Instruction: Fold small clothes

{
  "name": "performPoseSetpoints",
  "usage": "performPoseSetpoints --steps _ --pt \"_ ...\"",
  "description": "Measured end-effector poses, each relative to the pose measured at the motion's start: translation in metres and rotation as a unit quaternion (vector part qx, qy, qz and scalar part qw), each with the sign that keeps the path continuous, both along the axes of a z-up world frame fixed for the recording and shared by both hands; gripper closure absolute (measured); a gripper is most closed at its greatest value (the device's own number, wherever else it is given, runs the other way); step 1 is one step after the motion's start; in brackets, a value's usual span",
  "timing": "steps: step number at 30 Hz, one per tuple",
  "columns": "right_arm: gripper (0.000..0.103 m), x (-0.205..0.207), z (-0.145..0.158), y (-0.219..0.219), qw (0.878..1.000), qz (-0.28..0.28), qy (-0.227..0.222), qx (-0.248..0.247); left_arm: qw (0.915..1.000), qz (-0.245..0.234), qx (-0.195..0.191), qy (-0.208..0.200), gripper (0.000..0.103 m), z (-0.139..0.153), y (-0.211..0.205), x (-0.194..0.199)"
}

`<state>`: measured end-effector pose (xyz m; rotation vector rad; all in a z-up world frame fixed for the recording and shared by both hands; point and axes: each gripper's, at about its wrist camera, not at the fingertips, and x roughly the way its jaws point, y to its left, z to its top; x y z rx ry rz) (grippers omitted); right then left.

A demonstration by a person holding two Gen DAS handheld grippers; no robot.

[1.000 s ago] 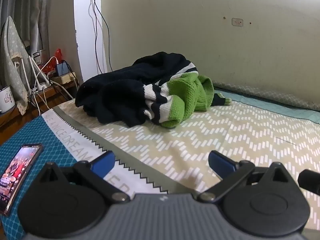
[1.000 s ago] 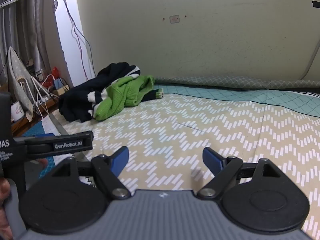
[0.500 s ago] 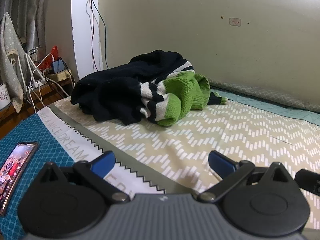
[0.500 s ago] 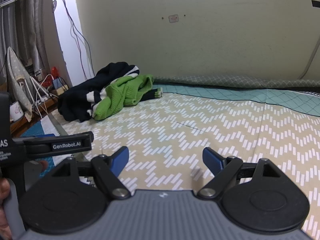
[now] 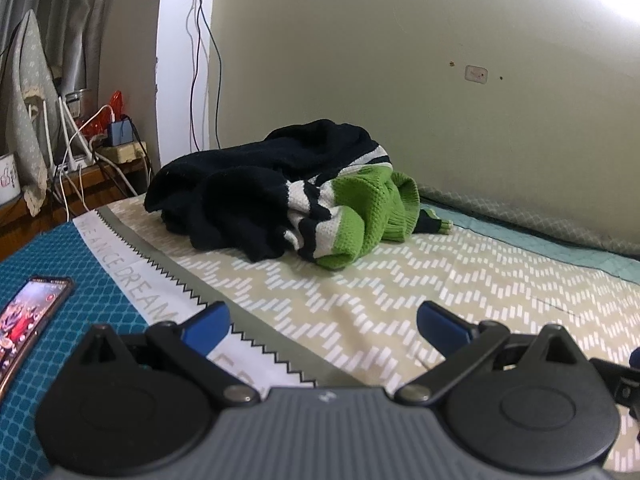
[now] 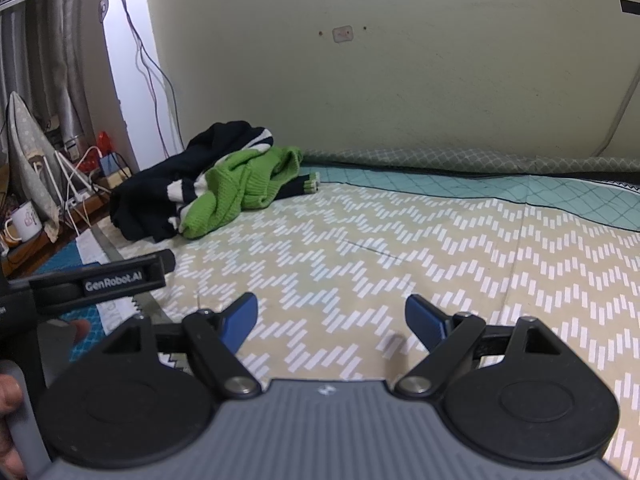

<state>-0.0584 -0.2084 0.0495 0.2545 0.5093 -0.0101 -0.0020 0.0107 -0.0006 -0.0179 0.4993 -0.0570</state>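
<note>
A bed covered by a beige sheet with a white zigzag dash pattern [image 5: 460, 280] is carrying everything in view. A crumpled navy knit sweater with white stripes and bright green sections [image 5: 288, 196] is lying in a heap on the sheet, near the wall at the far left of the bed. A teal cloth with a white lattice print [image 5: 60, 300] is covering the near left edge, and a smartphone with a lit screen [image 5: 28, 312] is resting flat on it. A pale teal quilted strip [image 6: 500, 196] is running along the wall side.
</note>
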Motion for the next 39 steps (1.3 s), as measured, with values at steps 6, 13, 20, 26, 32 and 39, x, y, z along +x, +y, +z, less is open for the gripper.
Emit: performPoseSetpoints --steps 6,13,20,26,32,39 --pt "0.022 0.000 0.000 0.000 1.000 0.000 0.001 0.000 0.9997 0.009 0.023 0.004 0.000 -0.002 -0.006 0.000" --pt "0.022 0.000 0.000 0.000 1.000 0.000 0.001 -0.001 0.9972 0.002 0.074 -0.014 0.000 -0.001 -0.021 -0.009" --pt "0.022 0.000 0.000 0.000 1.000 0.000 0.001 0.000 0.9981 0.003 0.061 -0.006 0.000 -0.001 -0.017 -0.006" --pt "0.022 0.000 0.000 0.000 1.000 0.000 0.001 0.000 0.9985 0.002 0.055 0.005 0.000 -0.002 -0.016 -0.005" --pt "0.022 0.000 0.000 0.000 1.000 0.000 0.002 0.000 0.9981 0.000 0.061 0.011 0.000 -0.003 -0.018 -0.004" --pt "0.022 0.000 0.000 0.000 1.000 0.000 0.002 0.000 0.9976 -0.005 0.067 0.016 0.000 -0.003 -0.019 -0.003"
